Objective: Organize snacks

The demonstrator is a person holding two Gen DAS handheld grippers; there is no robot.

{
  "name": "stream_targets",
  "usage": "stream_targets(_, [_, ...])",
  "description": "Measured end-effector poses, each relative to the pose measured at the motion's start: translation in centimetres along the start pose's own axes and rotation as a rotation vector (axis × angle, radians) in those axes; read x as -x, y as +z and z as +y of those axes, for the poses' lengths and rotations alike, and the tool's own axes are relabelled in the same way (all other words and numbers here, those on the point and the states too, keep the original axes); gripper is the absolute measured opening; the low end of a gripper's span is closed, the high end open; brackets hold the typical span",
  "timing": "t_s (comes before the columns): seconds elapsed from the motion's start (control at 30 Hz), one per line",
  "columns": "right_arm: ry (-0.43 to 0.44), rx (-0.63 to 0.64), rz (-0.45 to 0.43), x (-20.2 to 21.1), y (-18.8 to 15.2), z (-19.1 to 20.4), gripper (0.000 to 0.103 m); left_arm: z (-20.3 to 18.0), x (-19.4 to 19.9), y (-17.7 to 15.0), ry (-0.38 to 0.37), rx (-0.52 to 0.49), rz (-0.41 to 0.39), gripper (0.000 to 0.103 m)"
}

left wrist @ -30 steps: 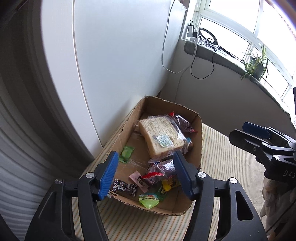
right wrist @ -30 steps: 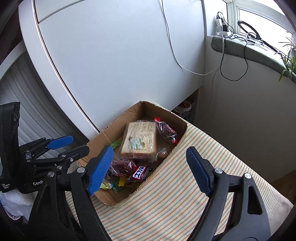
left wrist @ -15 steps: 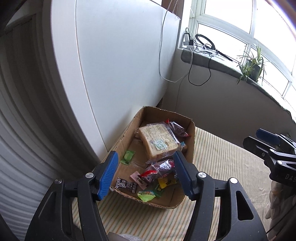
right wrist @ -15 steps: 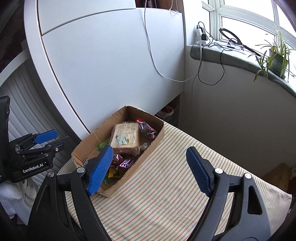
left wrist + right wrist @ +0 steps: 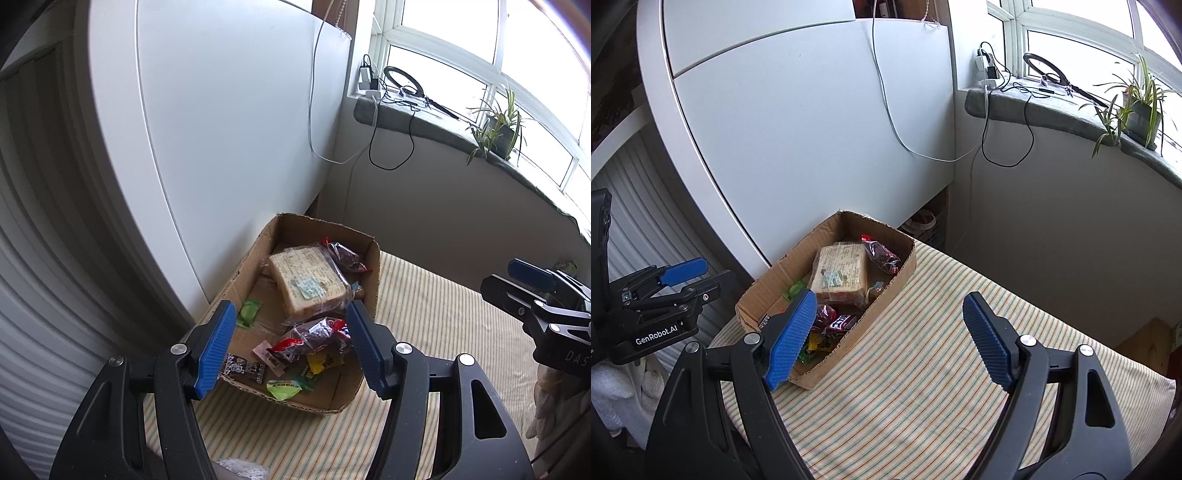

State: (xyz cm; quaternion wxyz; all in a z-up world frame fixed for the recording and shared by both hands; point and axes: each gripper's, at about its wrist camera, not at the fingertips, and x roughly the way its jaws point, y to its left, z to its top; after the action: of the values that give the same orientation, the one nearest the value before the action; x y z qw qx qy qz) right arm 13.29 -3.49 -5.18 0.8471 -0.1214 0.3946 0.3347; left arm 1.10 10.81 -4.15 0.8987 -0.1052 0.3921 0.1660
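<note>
A shallow cardboard box (image 5: 369,295) (image 5: 827,229) sits on a striped tablecloth against a white cabinet. It holds a wrapped block of sliced bread (image 5: 306,280) (image 5: 842,269), dark red snack packets (image 5: 347,254) (image 5: 882,254) and several small candies (image 5: 284,387). My left gripper (image 5: 291,347) hangs above the box's near end, open, nothing between its blue pads. My right gripper (image 5: 890,343) is also open and empty, above the cloth to the right of the box. Each gripper shows at the edge of the other's view.
The striped tablecloth (image 5: 942,369) stretches right of the box. A white cabinet (image 5: 221,129) stands close behind it. The windowsill (image 5: 1052,107) carries cables, a ring light and a potted plant (image 5: 1137,110). A ribbed white surface (image 5: 44,332) lies at the left.
Both grippers have pulled back and risen from the box, so it looks smaller and more of the room shows. Neither jaw opening changed.
</note>
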Motion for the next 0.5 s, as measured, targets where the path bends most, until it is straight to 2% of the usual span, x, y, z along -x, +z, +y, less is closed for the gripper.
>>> stream_targets(0.5, [0.001,-0.006,-0.002,0.1,0.05,-0.01,0.084,0.03,0.02,0.02,-0.003,0.002,0.001,0.062])
